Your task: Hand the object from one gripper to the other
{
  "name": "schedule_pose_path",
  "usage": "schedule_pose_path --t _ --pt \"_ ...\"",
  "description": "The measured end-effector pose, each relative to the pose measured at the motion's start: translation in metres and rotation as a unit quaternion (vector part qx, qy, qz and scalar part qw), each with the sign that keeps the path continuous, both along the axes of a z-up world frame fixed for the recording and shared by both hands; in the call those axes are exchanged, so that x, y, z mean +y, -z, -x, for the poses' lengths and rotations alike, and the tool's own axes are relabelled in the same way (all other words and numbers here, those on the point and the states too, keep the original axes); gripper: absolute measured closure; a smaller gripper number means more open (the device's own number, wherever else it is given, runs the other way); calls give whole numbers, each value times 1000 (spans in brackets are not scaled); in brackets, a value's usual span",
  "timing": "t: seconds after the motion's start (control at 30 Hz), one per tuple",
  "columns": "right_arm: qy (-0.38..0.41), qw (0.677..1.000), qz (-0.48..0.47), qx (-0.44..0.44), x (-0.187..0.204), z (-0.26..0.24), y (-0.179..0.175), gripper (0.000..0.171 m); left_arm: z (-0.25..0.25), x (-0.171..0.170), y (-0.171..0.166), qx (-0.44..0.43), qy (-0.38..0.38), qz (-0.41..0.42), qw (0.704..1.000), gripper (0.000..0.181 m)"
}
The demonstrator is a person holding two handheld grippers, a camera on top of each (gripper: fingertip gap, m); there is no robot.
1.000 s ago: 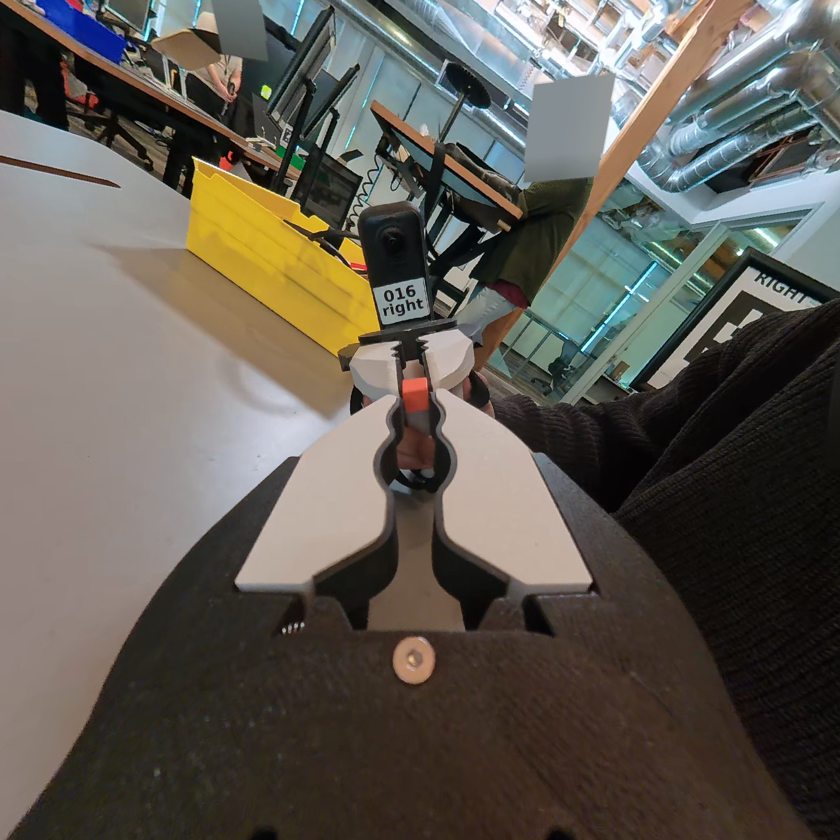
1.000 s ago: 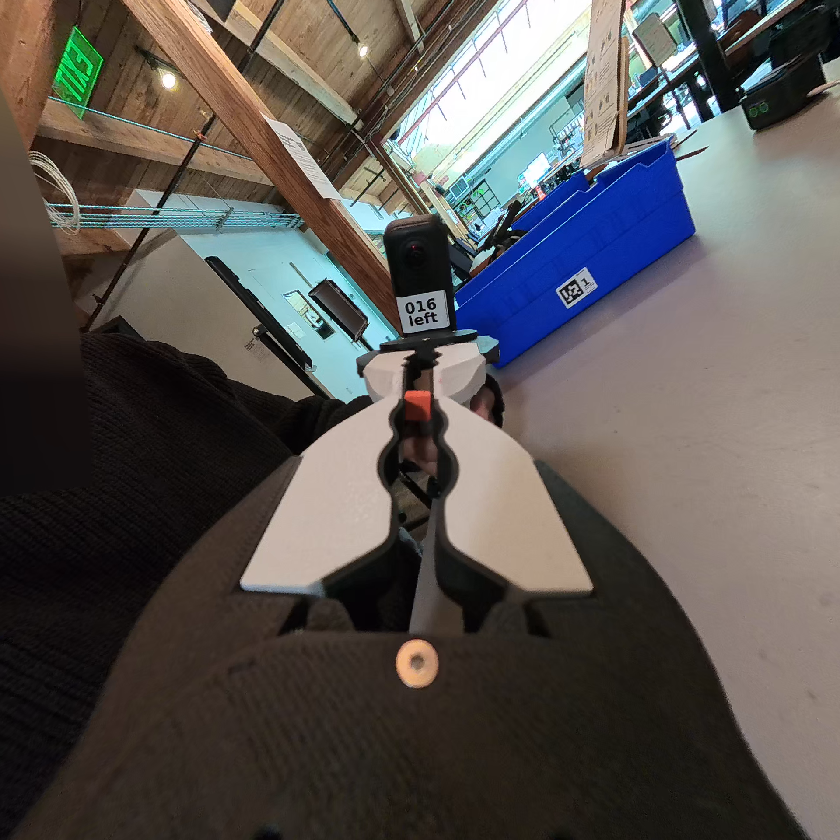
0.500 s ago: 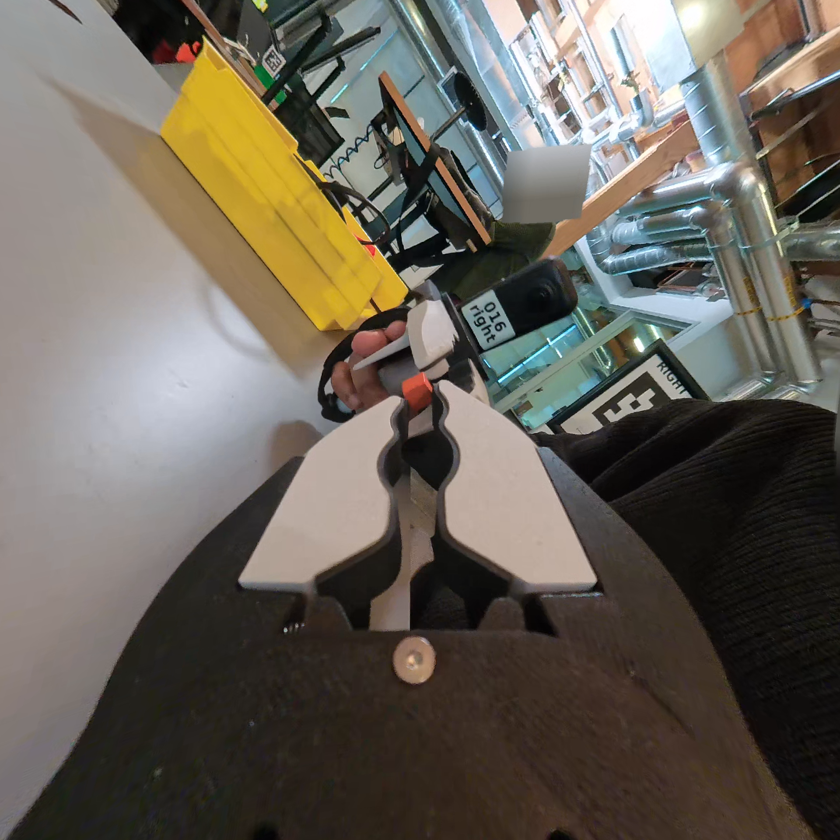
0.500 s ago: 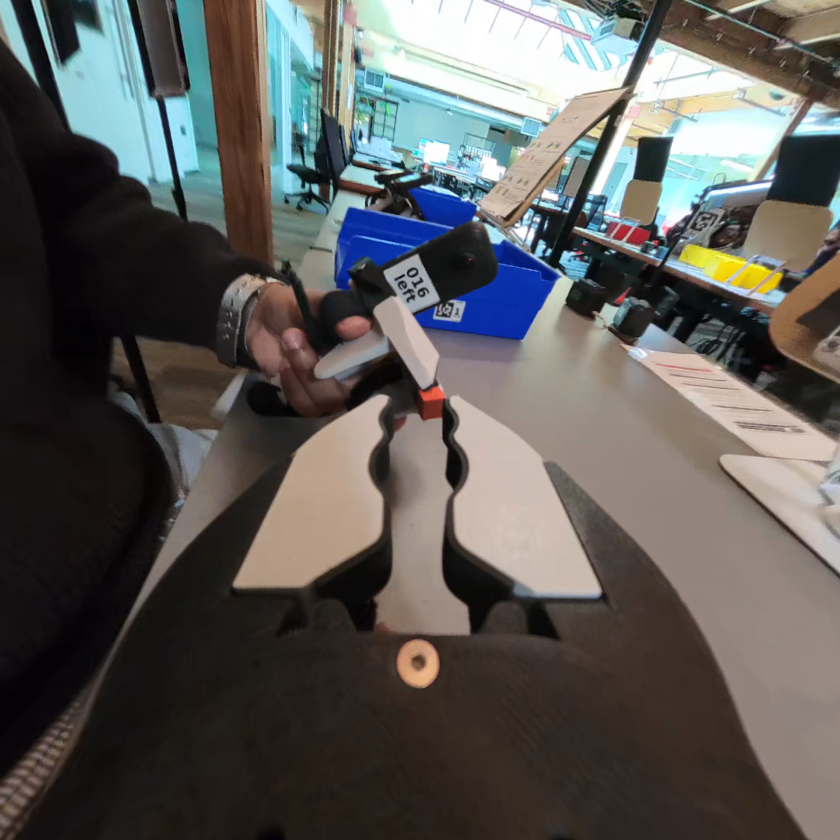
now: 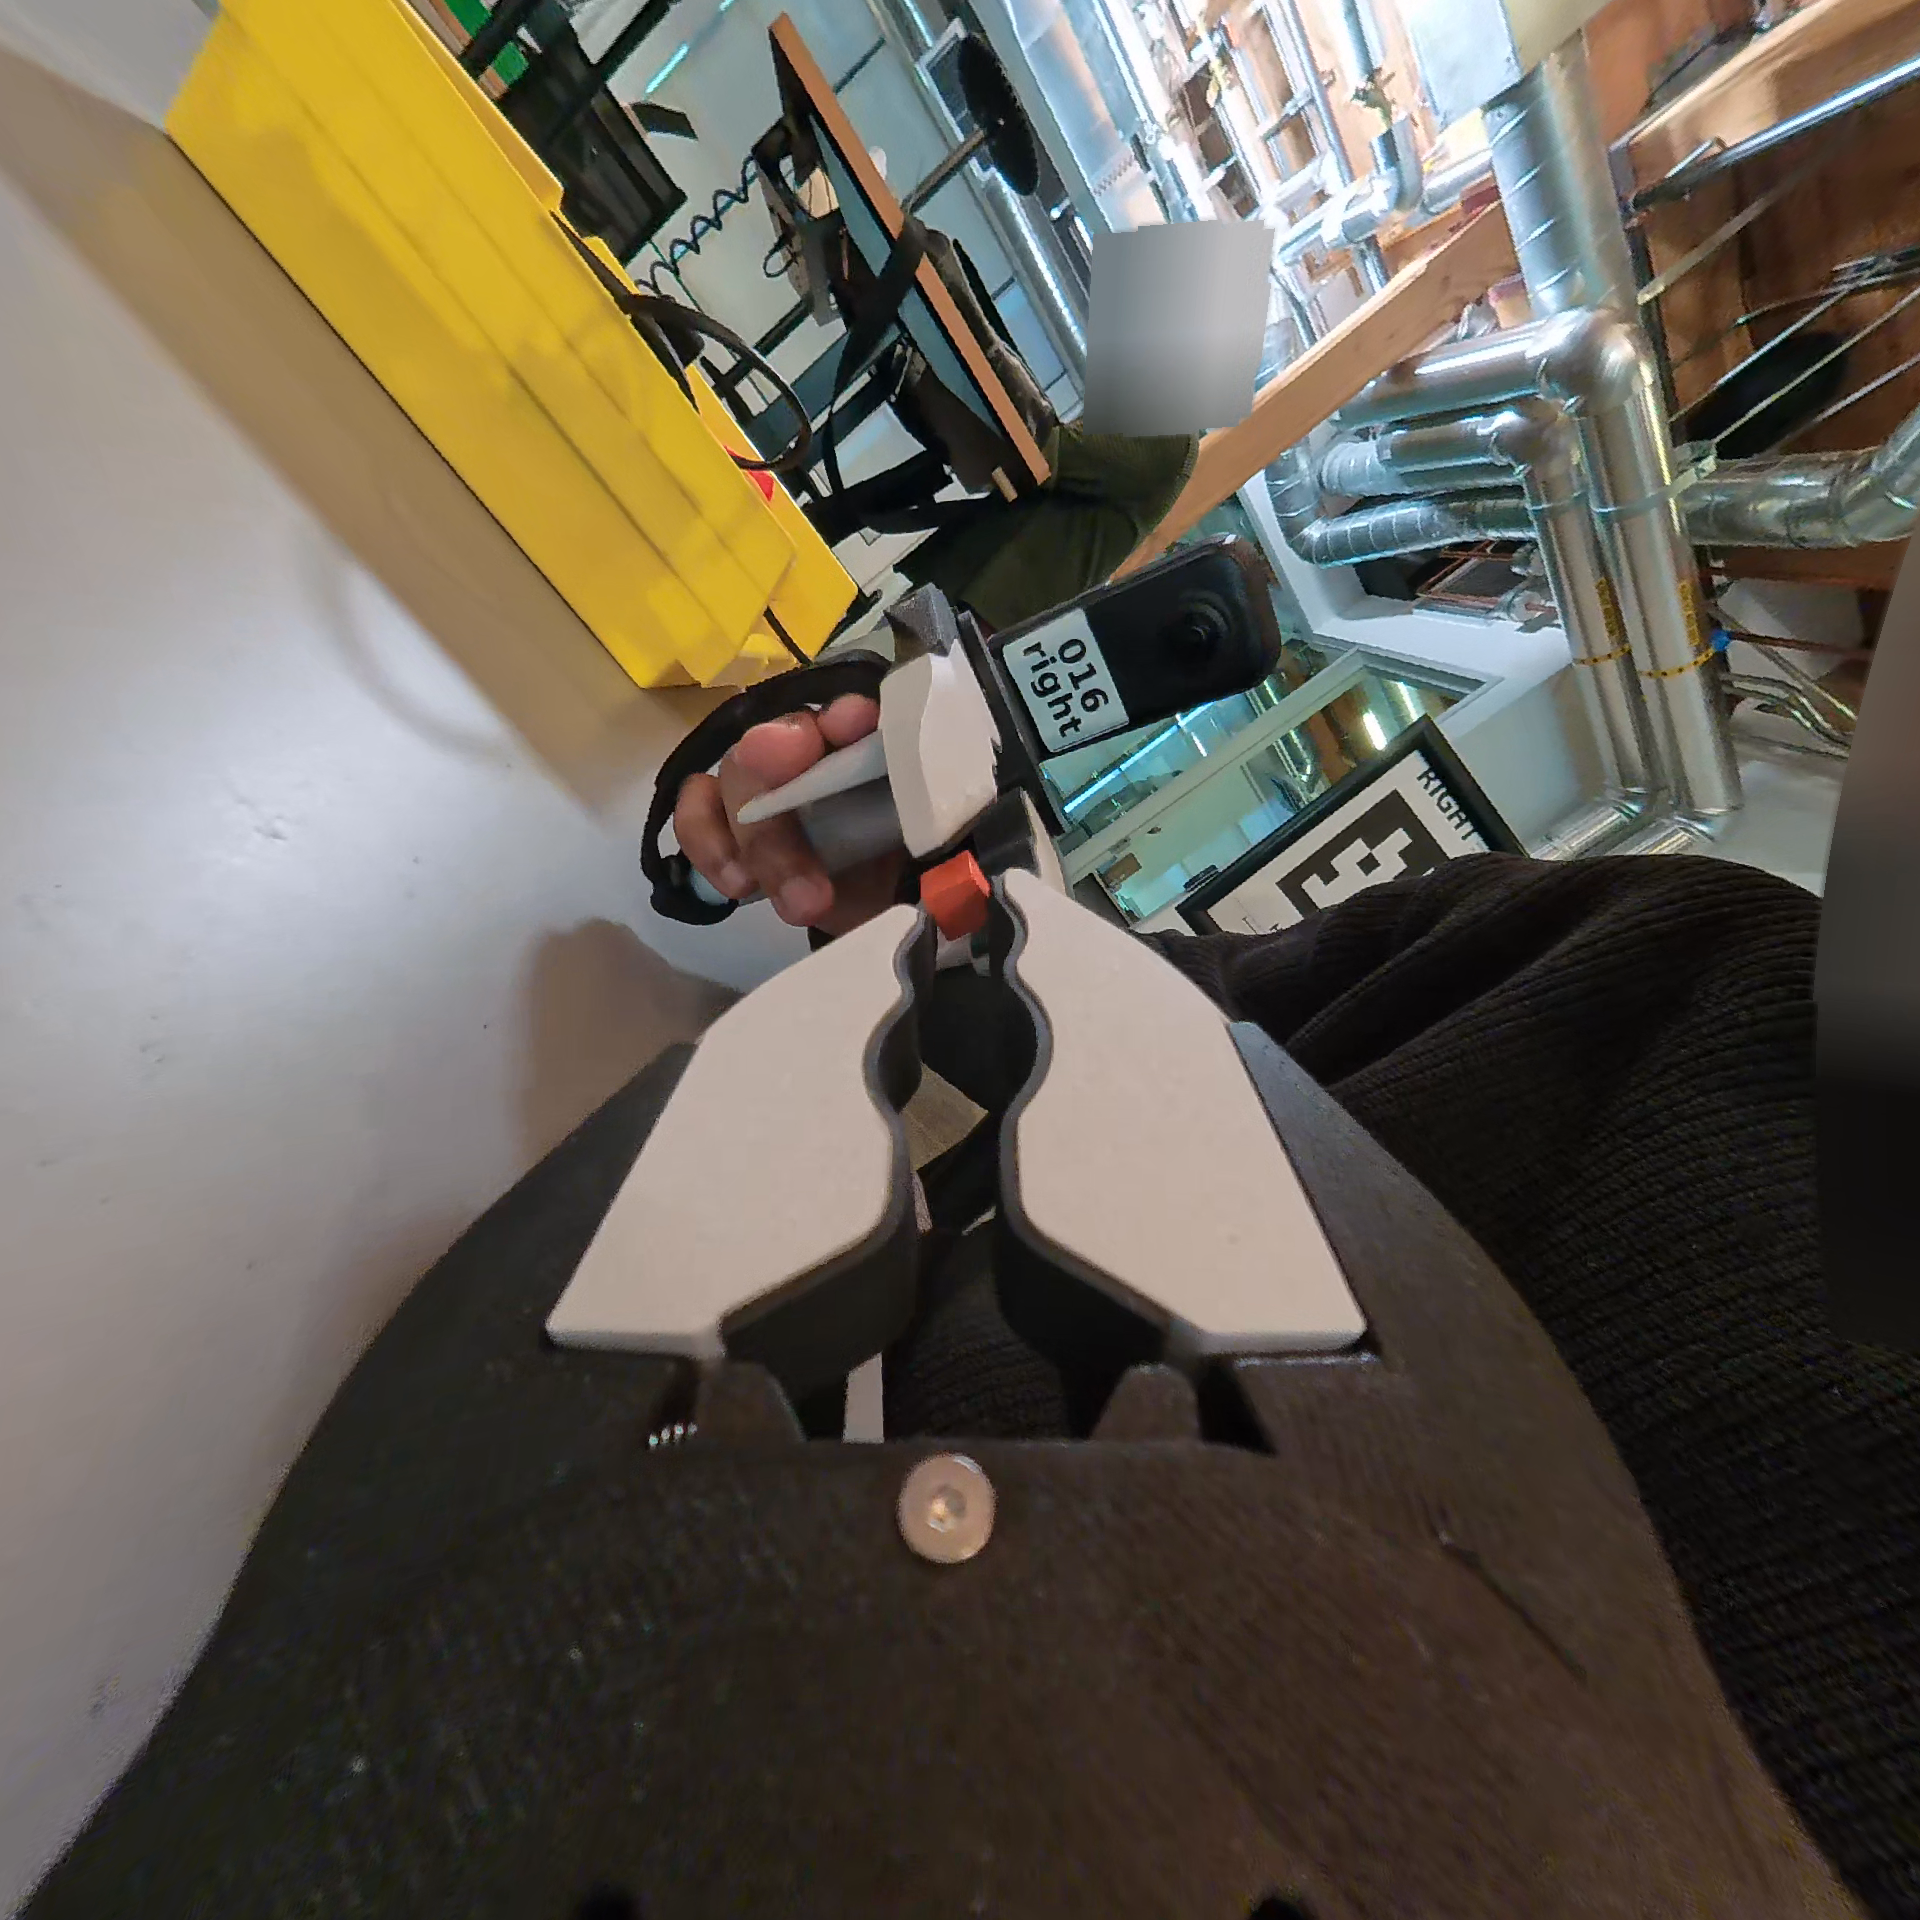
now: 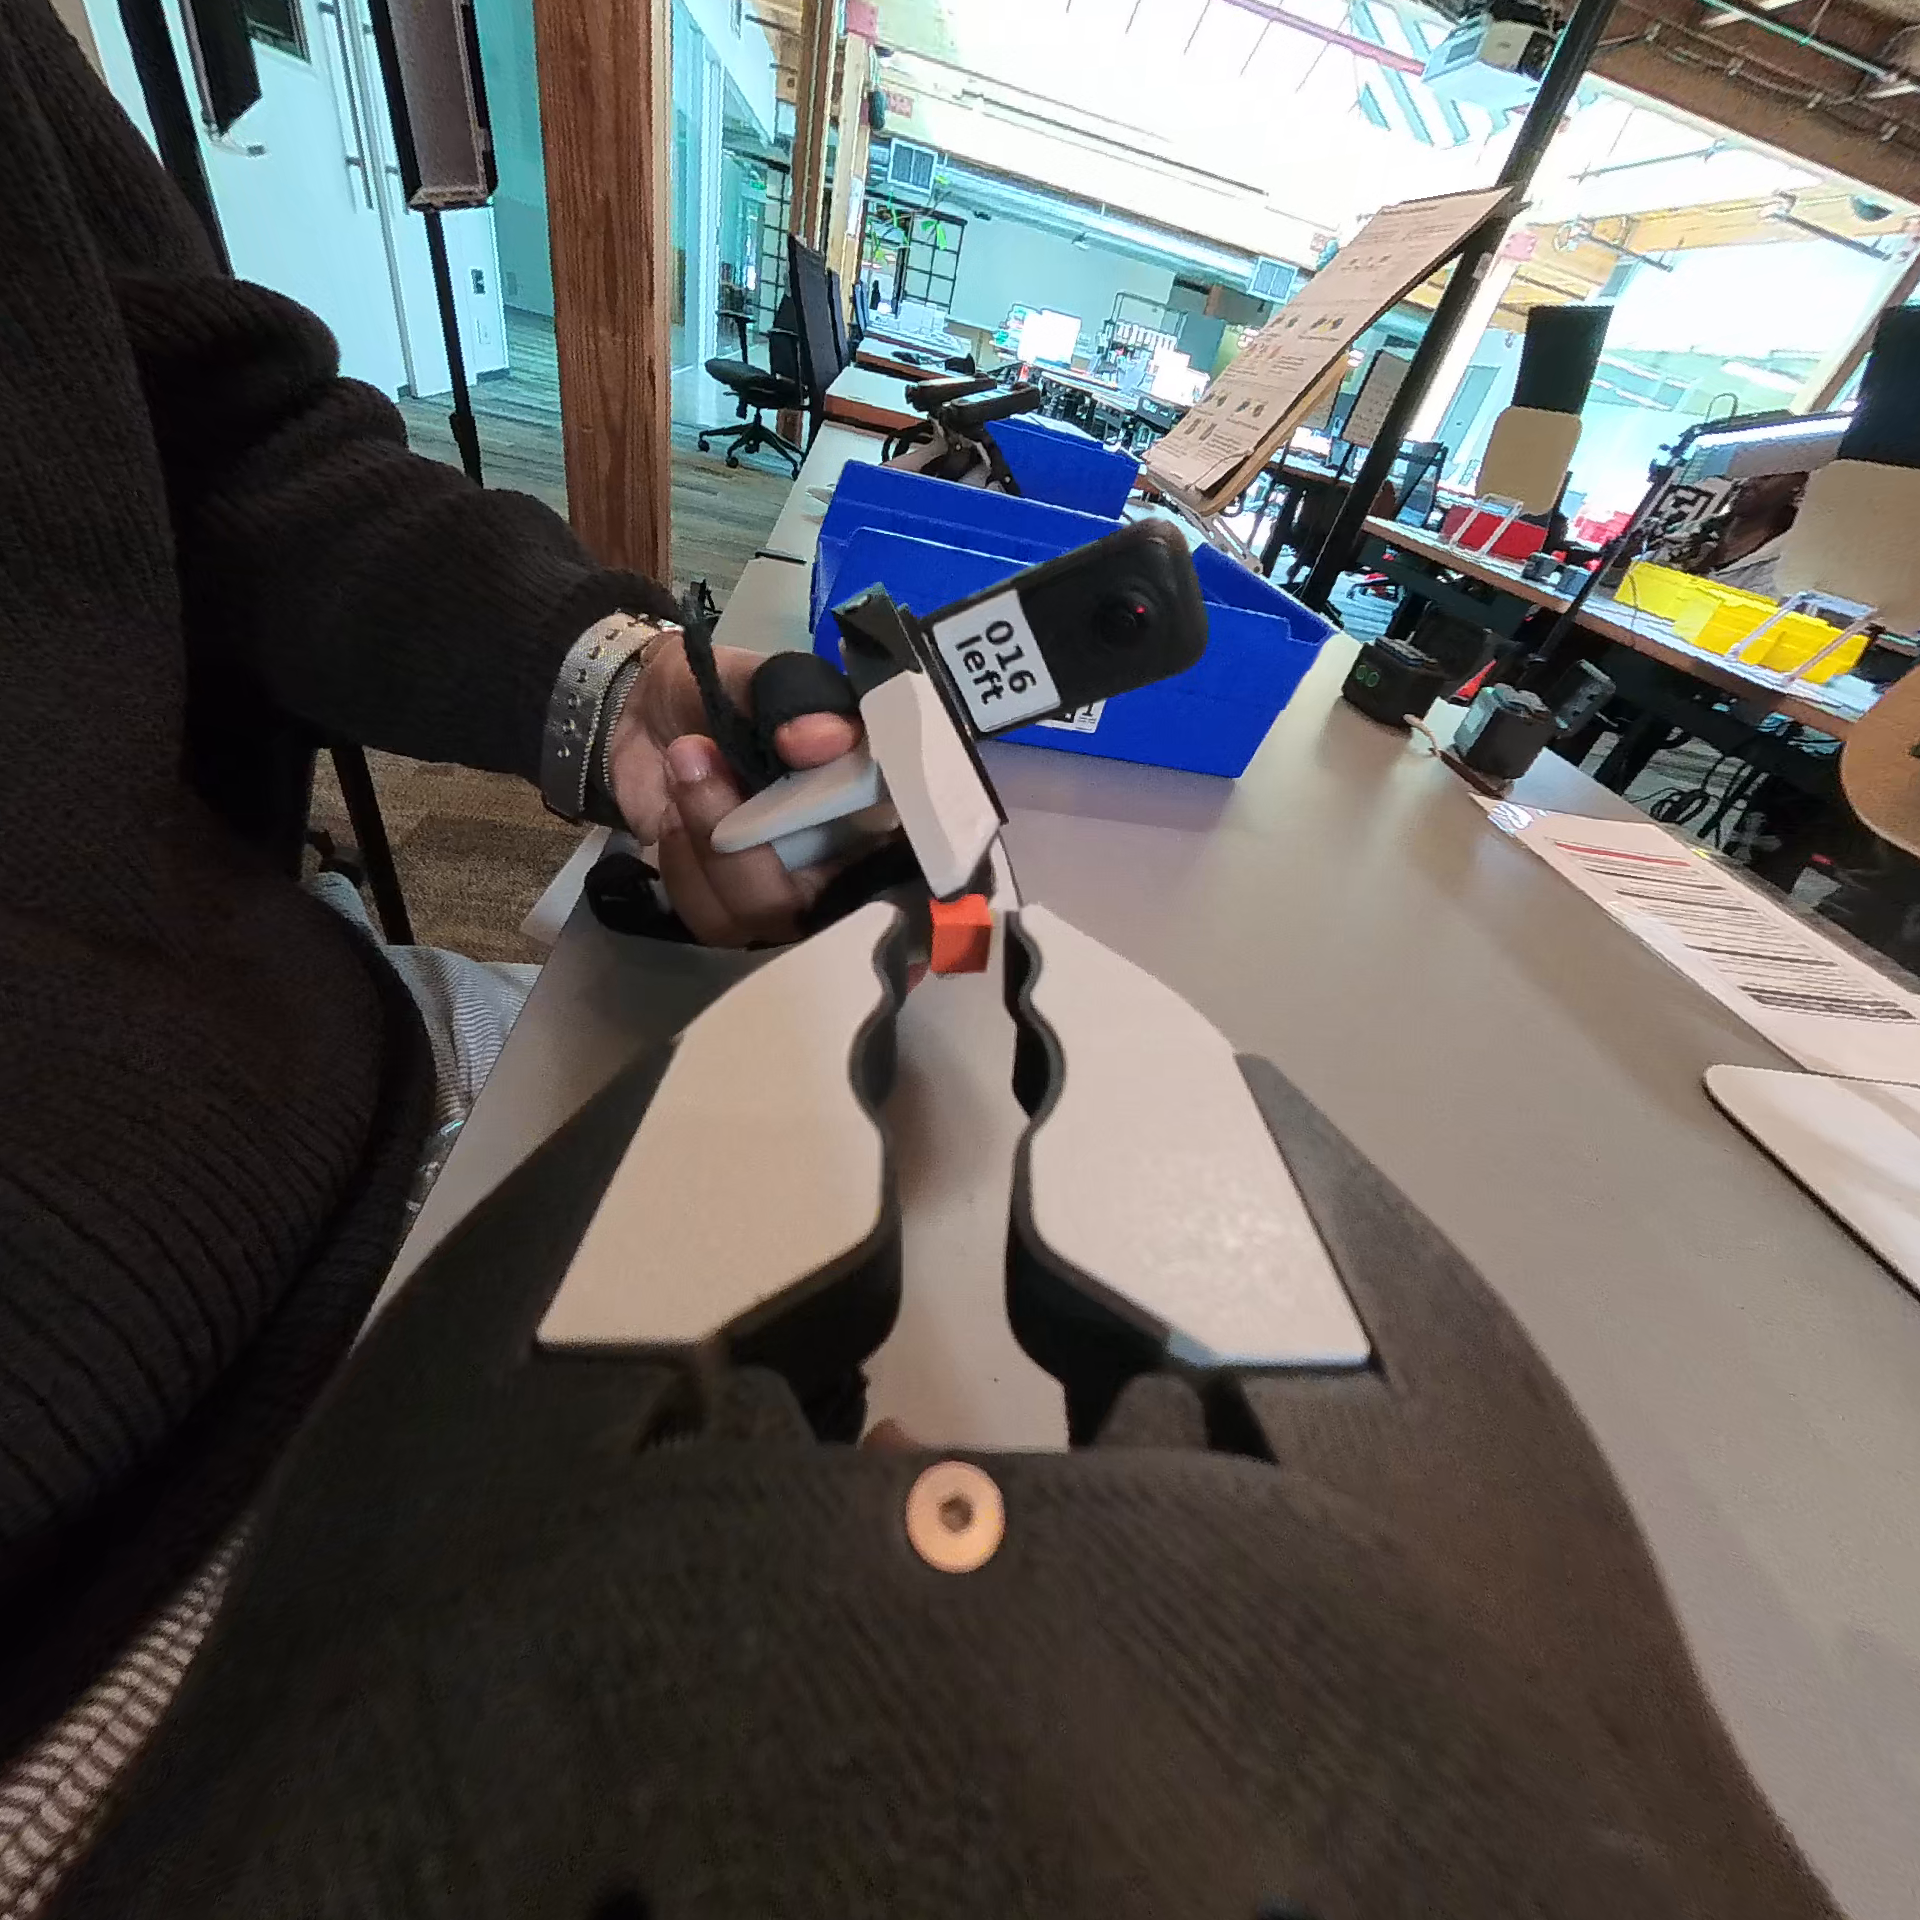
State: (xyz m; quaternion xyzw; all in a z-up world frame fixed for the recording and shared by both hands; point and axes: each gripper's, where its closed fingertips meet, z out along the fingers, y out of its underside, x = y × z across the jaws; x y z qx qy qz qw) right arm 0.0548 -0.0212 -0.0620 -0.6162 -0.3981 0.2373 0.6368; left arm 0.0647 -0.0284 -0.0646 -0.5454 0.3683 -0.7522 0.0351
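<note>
Grippers: my left gripper (image 5: pixel 961 914) and right gripper (image 6: pixel 951 940) are meeting tip to tip above the grey table (image 6: pixel 1403 997); a second ago they were facing head-on, now they are crossing at an angle.
Left grip: my left fingers are sitting nearly closed, pinching the small orange cube (image 5: pixel 956 899) at their tips.
Right grip: my right fingers are standing parted wider than the orange cube (image 6: pixel 958 935), with a gap showing on each side, so I am judging this pair has let go, where before it was pressing in.
Cube: it is hanging in the air between both sets of tips, over the table edge.
Meaning: I am reading the handover as almost done; the left is carrying the cube and the right needs only to back away.
Hands: my left hand (image 6: pixel 717 800) and right hand (image 5: pixel 758 821) are squeezing the triggers.
Around: blue bin (image 6: pixel 1039 561) is sitting behind on the table, yellow bin (image 5: pixel 468 343) on the other side, printed sheet (image 6: pixel 1704 914) and a pale mat (image 6: pixel 1829 1143) off to the right.
Obstacles: nothing is lying in the way between the tips.
</note>
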Motion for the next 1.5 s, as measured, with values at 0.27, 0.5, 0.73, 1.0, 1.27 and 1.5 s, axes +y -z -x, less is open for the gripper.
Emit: schedule_pose_path --t 0.27,0.5,0.73,1.0,1.27,1.5 --pt "-5 1000 -1 1 -2 1 -2 161 1 -2 -2 -4 10 12 1000 170" --pt "3 1000 17 22 0 -3 -4 161 -2 2 -1 -14 -21 -17 1000 159" --pt "-5 988 106 110 3 -10 -8 161 -2 11 -4 -39 -70 -103 991 147" --pt "-47 918 287 269 6 -19 -9 161 -3 18 10 -31 -134 -365 921 159" --pt "-100 841 413 335 3 -11 2 161 -5 9 13 -59 -160 -529 832 157" --pt "-139 791 479 354 -3 -2 8 160 -3 -2 8 -96 -153 -547 818 163"
